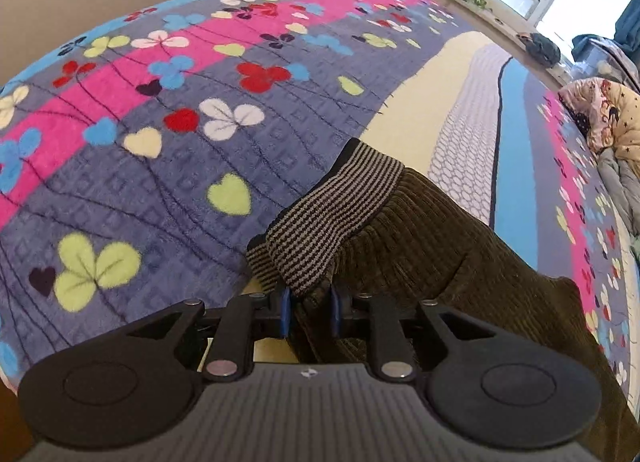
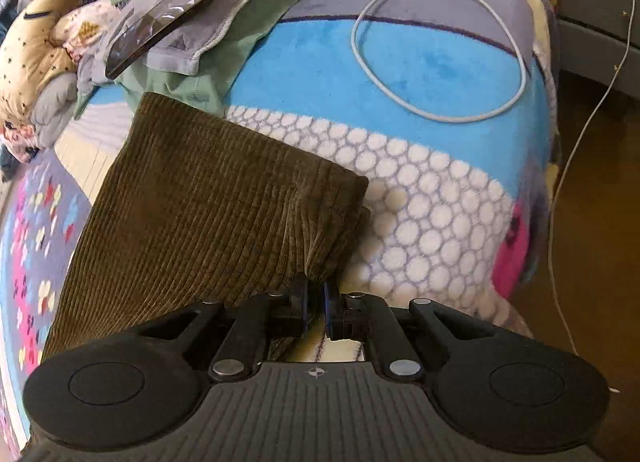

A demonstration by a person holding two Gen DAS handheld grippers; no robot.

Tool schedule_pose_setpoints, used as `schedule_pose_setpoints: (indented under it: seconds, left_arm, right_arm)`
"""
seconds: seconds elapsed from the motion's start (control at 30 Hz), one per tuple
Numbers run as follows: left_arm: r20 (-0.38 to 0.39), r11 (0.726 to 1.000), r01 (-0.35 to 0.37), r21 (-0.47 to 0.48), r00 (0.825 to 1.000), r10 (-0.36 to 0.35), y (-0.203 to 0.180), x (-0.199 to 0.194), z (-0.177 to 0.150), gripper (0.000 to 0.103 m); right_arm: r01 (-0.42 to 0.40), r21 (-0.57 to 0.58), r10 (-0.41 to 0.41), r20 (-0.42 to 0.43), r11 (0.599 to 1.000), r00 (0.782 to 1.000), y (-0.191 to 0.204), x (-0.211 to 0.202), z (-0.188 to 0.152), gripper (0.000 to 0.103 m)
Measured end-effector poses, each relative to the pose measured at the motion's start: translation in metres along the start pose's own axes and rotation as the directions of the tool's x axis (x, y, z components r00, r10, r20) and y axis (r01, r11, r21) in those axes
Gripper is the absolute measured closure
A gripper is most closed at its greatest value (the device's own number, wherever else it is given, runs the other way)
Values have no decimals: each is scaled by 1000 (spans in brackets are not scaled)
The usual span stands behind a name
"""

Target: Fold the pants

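Olive-brown corduroy pants (image 1: pixel 460 254) lie on a colourful flowered blanket (image 1: pixel 160 166) on a bed. Their striped grey-and-black waistband (image 1: pixel 328 214) shows in the left wrist view. My left gripper (image 1: pixel 310 308) is shut on the pants just below the waistband. In the right wrist view the pants (image 2: pixel 200 202) stretch away to the left, and my right gripper (image 2: pixel 316 302) is shut on the bunched corner of the pants near the bed's edge. The cloth hides the fingertips of both grippers.
A phone (image 2: pixel 160 18) on a white charging cable (image 2: pixel 440 110) lies on grey and green clothes (image 2: pixel 224 42) at the far side. A heap of patterned bedding (image 1: pixel 608 118) sits at the right. The bed edge and floor (image 2: pixel 592 222) are to the right.
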State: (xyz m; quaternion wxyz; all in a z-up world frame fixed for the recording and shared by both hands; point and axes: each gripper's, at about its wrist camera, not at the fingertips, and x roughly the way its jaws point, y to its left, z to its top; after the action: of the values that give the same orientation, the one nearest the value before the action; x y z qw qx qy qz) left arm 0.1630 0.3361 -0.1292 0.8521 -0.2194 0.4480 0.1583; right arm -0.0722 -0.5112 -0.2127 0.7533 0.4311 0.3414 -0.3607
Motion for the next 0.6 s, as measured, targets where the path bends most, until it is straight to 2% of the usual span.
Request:
schedule_pose_setpoints:
  seconds: [0.07, 0.1, 0.13, 0.17, 0.2, 0.23, 0.27, 0.33, 0.4, 0.43, 0.5, 0.57, 0.6]
  left_arm:
    - [14, 999, -15, 31, 1000, 15, -5, 0, -1, 74]
    - [22, 998, -29, 52, 999, 27, -7, 0, -2, 67]
    - [31, 996, -43, 73, 999, 41, -10, -1, -2, 58]
    - [45, 995, -57, 86, 998, 53, -11, -1, -3, 53]
    - [58, 994, -64, 92, 997, 59, -11, -3, -4, 41]
    - [68, 994, -56, 94, 996, 50, -10, -4, -5, 32]
    - [76, 995, -37, 91, 997, 30, -8, -5, -6, 29]
    - [91, 997, 4, 73, 996, -10, -4, -7, -8, 28]
    - [100, 997, 50, 52, 993, -55, 0, -8, -9, 28]
    - [100, 997, 63, 44, 993, -67, 0, -7, -9, 28]
    - [110, 995, 88, 41, 990, -92, 0, -5, -9, 28]
    - [115, 995, 93, 39, 989, -97, -2, -1, -10, 28]
    - [110, 994, 102, 39, 988, -105, -3, 3, -11, 28]
  right_arm:
    - [16, -3, -16, 2, 1000, 1000, 1, -8, 2, 86]
    - [65, -13, -64, 5, 998, 998, 1, -15, 5, 58]
    - [120, -29, -119, 21, 992, 993, 2, -22, 5, 35]
    - [156, -59, -153, 52, 986, 987, 3, -31, 5, 32]
    - [161, -107, -153, 83, 981, 985, 7, -42, 5, 32]
    - [152, -150, -138, 98, 977, 986, 14, -51, 4, 32]
    - [135, -189, -117, 103, 973, 988, 22, -58, 3, 32]
    - [41, -271, -22, 72, 962, 997, 57, -69, -3, 32]
    - [-93, -356, 96, -7, 930, 995, 111, -72, -17, 32]
    - [-177, -404, 162, -71, 897, 984, 145, -71, -28, 32]
    - [-340, -477, 266, -217, 811, 939, 218, -66, -59, 32]
    - [-488, -527, 335, -363, 696, 869, 297, -58, -101, 32]
    - [-530, -548, 340, -415, 647, 844, 332, -54, -121, 32]
